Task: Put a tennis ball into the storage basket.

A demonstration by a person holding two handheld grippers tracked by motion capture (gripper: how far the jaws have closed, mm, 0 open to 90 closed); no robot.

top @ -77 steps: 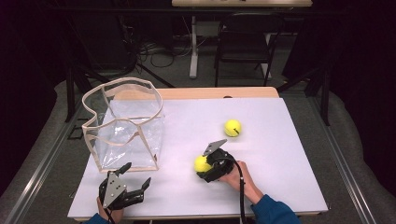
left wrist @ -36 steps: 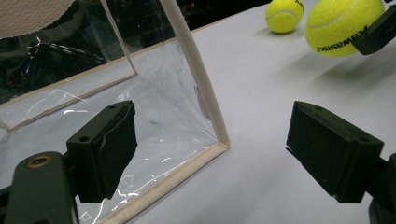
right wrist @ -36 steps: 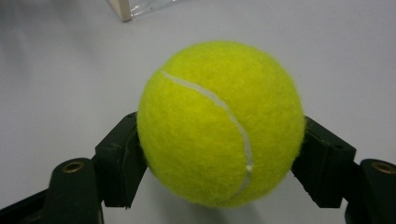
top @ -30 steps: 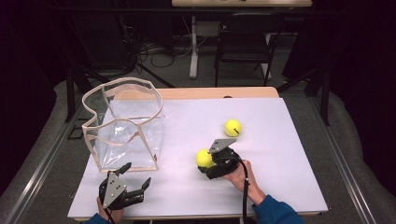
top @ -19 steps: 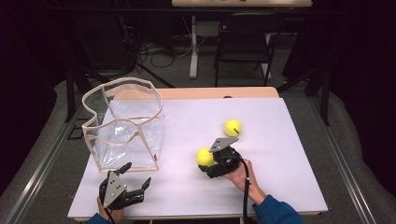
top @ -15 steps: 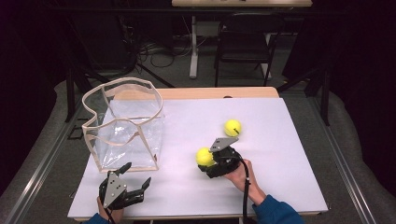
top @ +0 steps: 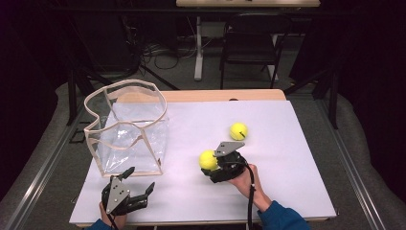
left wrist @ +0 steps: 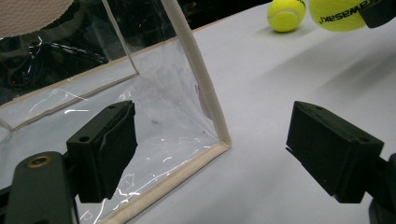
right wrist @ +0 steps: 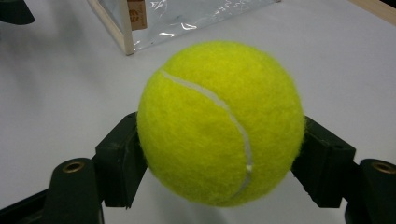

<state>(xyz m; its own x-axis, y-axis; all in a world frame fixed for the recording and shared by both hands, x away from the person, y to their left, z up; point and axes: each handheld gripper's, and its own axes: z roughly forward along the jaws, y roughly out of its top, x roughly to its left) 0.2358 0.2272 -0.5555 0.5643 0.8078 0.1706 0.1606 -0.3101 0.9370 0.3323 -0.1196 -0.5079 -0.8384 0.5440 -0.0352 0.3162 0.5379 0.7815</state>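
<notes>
High view: right gripper [top: 210,165] closed on 1 tennis ball [top: 208,160], held just above the white table [top: 297,191], right of centre and near the person. A 2nd tennis ball [top: 238,131] resting loose on the table, farther off and a little right of the held one, apart from it. Clear bag [top: 128,129] with a tan rim standing open-mouthed at far left. From the held ball, bag mouth lying left and slightly far, higher than the ball; likely a lift and a leftward carry needed to clear the rim. No long axis on a ball, so approach angle of little account. Left gripper [top: 141,184] low at near left, just in front of the bag's near wall, jaws spread, nothing in them. Nearer the bag than the right one, well placed to steady it.

Left gripper view: both black jaws wide apart and empty, bag's lower tan corner between and beyond them, untouched. Clear wall creased and shiny. At top right, both balls: the loose one on the table, the held one [left wrist: 343,14] cut by the edge, with dark lettering that seems to read "WASAKI", possibly part of a longer word.

Right gripper view: ball [right wrist: 219,123] pinched at its 2 sides by the pads, white seam curving across the front, no print legible on this face. Beyond, far left, bag corner [right wrist: 128,23] with a small brownish label, writing too small to read.
</notes>
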